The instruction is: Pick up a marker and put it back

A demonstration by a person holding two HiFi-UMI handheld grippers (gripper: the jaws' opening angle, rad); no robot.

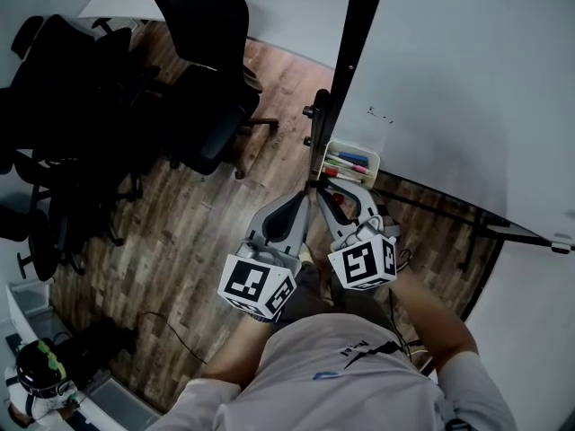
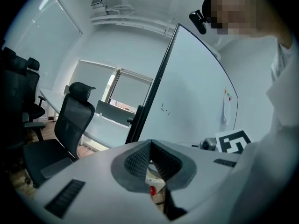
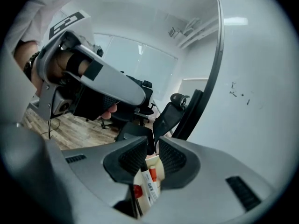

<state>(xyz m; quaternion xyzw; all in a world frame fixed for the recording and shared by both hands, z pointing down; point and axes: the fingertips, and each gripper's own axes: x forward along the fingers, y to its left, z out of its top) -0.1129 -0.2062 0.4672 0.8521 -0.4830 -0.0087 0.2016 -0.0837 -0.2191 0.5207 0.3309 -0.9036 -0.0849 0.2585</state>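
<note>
Several coloured markers (image 1: 348,163) lie in a pale tray (image 1: 371,158) at the foot of the whiteboard (image 1: 467,79). Both grippers point at the tray's near end. My right gripper (image 1: 322,189) stands open by a narrow gap. In the right gripper view (image 3: 152,146) a white marker with a red cap (image 3: 150,183) and a black-tipped one show beyond the pads, lying in the tray (image 3: 158,164). My left gripper (image 1: 304,196) is beside it with its pads (image 2: 140,160) meeting at the tip. Nothing is held between them (image 2: 150,143).
The whiteboard's black post (image 1: 349,52) rises just ahead of the grippers. Black office chairs (image 1: 211,88) stand to the left on the wood floor (image 1: 198,232). A cable (image 1: 166,326) lies on the floor at lower left. The right gripper's marker cube (image 2: 233,141) shows in the left gripper view.
</note>
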